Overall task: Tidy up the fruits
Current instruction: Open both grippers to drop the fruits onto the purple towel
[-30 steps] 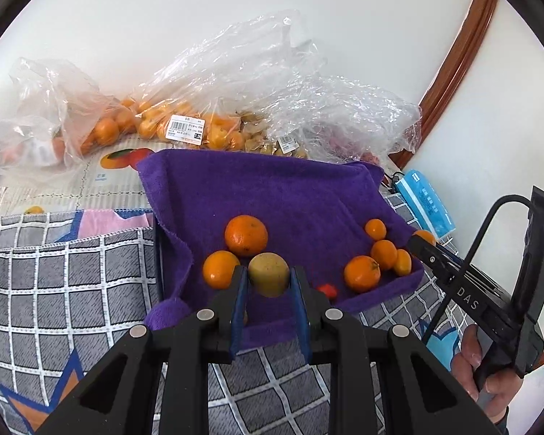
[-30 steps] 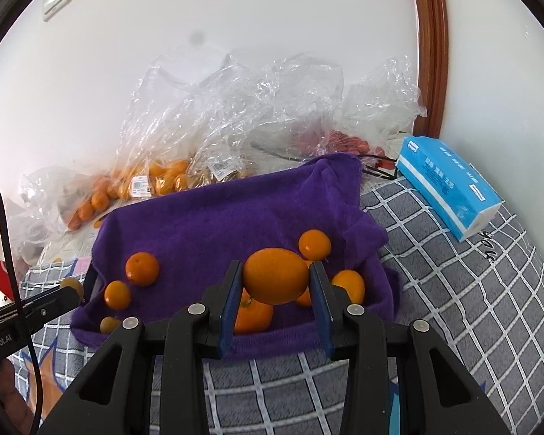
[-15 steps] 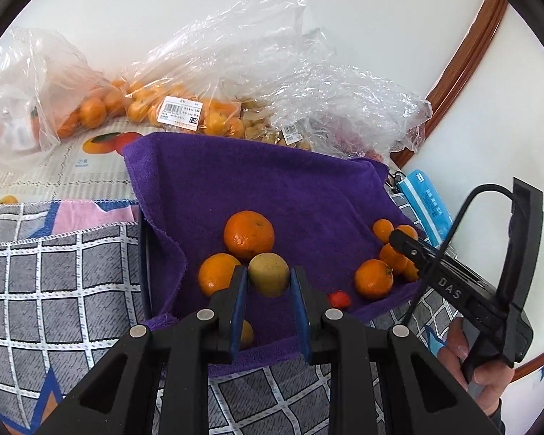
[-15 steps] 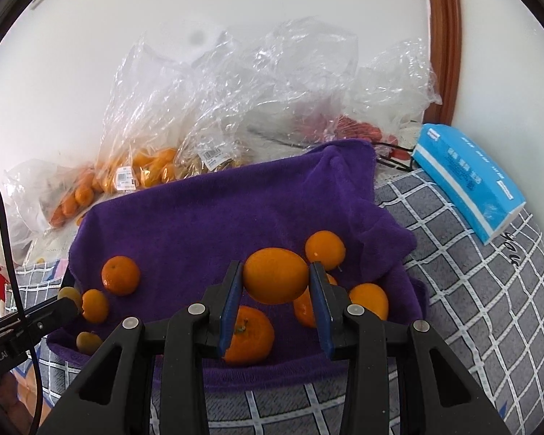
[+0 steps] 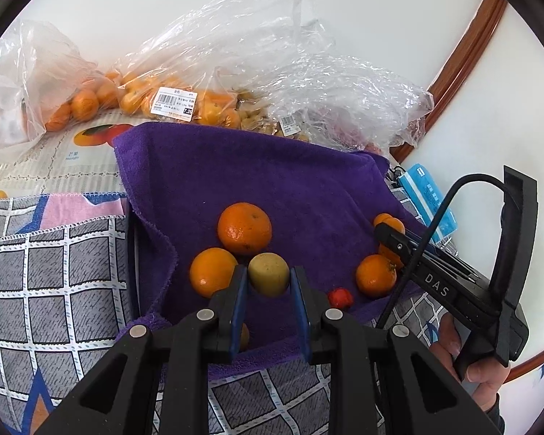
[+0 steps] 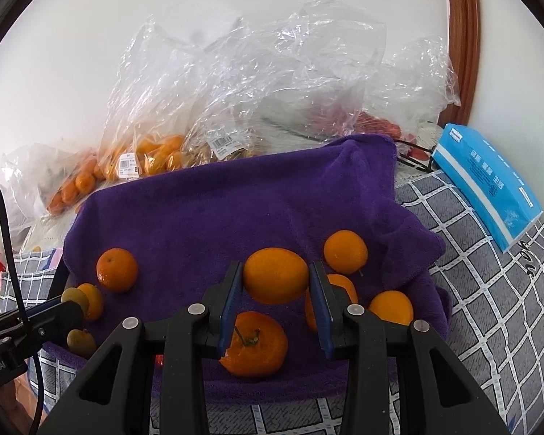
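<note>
Left tongs (image 5: 268, 290) are clamped on a yellow-green fruit (image 5: 268, 274). Right tongs (image 6: 276, 291) are clamped on an oval orange (image 6: 275, 275). Both fruits hang just above the purple towel (image 5: 272, 174), among loose oranges sorted left and right. Judged step: placing each fruit with its group; next move calls for lowering, then releasing. Legible: "DAS" on the right tongs' body; bag price labels (image 5: 174, 103) unreadable.

towel (image 5: 272, 181): purple matt terry cloth | bags (image 6: 272, 72): clear crinkled glossy plastic | cover (image 6: 489, 308): checked smooth fabric
</note>
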{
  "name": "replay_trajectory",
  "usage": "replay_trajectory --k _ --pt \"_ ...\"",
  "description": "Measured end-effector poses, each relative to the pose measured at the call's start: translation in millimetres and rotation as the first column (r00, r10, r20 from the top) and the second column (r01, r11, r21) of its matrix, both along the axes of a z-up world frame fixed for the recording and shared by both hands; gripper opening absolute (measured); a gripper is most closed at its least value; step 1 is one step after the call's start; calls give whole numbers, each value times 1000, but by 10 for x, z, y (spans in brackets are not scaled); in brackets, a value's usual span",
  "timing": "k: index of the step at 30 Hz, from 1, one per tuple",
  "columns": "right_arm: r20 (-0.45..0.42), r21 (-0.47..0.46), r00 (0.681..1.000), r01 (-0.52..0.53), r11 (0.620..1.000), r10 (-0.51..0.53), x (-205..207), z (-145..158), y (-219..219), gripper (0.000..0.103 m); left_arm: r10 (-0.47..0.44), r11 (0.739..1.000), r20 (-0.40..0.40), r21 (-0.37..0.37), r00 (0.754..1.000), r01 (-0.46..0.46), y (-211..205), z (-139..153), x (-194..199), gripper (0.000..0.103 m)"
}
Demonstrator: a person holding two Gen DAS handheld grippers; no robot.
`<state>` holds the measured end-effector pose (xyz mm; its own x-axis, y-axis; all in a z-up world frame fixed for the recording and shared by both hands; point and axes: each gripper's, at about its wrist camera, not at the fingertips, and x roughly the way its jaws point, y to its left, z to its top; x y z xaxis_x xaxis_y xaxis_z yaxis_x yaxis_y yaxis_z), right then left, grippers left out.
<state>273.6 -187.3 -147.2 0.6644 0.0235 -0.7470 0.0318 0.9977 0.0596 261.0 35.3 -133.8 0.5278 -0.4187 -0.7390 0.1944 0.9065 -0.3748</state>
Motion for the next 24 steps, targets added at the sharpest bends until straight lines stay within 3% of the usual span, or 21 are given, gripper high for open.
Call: replay_trajectory --k 24 --pt "30 -32 1000 0 999 1 -50 3 -1 37 -19 1000 -25 -3 999 19 -62 -111 53 23"
